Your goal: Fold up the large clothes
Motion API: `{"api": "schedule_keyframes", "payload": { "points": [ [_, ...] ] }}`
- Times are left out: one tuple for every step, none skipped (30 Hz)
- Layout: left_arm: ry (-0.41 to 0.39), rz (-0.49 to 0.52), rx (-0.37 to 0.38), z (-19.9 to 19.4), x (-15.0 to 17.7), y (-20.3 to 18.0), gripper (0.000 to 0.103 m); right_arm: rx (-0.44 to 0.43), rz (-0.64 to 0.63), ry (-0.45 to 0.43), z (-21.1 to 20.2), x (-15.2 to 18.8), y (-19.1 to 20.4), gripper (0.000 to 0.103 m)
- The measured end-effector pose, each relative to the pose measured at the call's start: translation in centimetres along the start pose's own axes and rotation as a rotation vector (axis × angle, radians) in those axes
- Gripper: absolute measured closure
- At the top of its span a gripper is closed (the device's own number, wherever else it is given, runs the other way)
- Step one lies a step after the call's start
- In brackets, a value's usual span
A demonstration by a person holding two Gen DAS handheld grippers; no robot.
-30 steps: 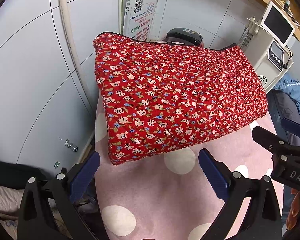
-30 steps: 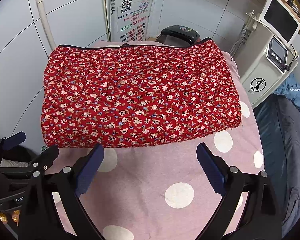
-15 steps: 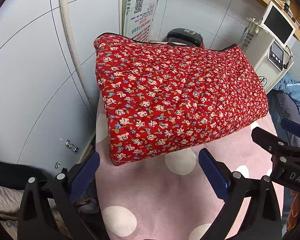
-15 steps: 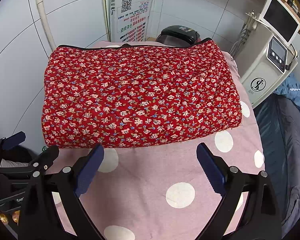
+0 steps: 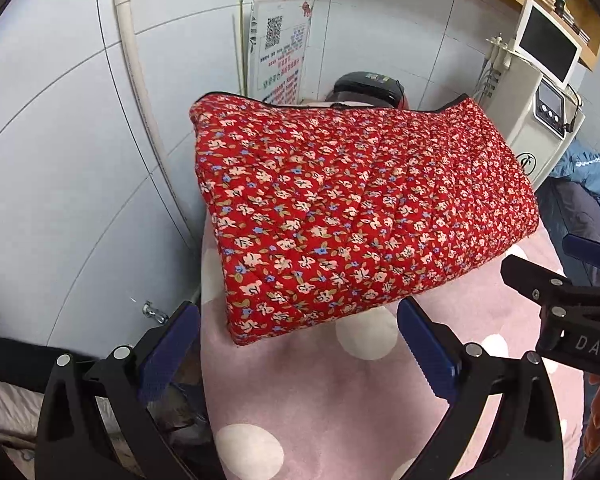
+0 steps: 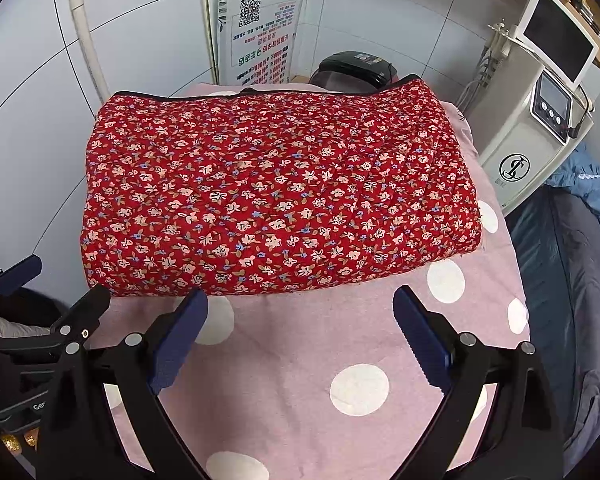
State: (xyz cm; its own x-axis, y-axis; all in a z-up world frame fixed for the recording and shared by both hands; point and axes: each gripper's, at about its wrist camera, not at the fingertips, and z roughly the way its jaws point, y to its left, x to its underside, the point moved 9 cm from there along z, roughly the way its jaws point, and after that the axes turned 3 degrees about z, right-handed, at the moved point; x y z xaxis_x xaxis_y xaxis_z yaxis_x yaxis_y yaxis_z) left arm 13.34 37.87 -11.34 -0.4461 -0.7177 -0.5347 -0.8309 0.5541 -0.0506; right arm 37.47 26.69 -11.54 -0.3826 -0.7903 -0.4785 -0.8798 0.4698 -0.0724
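Since the red padded garment (image 6: 276,192) already lies as a thick folded block on the dotted pink sheet (image 6: 300,344), folding looks done. The left gripper (image 5: 298,344) and right gripper (image 6: 300,332) hang at its 6 o'clock edge, fingers spread, holding nothing.

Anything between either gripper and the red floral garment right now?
Nothing visible. Both the left gripper and right gripper are open and empty, with only bare pink polka-dot cover between their fingers and the near edge of the folded red floral garment.
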Motion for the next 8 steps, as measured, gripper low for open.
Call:
{"api": "schedule_keyframes", "payload": {
  "points": [
    [0.005,-0.003,0.004,0.06,0.02,0.02,0.006,0.001,0.001,-0.001,0.01,-0.02,-0.02,0.010],
    [0.012,-0.008,0.012,0.15,0.06,0.05,0.006,0.000,0.003,-0.001,0.01,0.00,-0.03,0.010],
    [0.019,-0.013,0.022,0.24,0.11,0.03,0.006,0.000,0.004,-0.002,0.00,-0.01,-0.04,0.010],
    [0.023,-0.015,0.027,0.27,0.23,0.02,0.006,0.000,0.004,-0.002,-0.02,-0.02,-0.06,0.010],
    [0.029,-0.017,0.030,0.35,0.31,0.02,0.006,0.000,0.004,-0.003,-0.03,-0.03,-0.06,0.010],
    [0.031,-0.016,0.029,0.40,0.38,-0.03,0.006,0.000,0.004,-0.003,-0.03,-0.02,-0.05,0.010],
    [0.031,-0.014,0.030,0.42,0.42,-0.04,0.006,0.001,0.004,-0.002,-0.03,-0.03,-0.05,0.010],
    [0.031,-0.013,0.030,0.42,0.43,-0.06,0.006,0.003,0.003,-0.001,-0.03,-0.02,-0.04,0.010]
  ]
}}
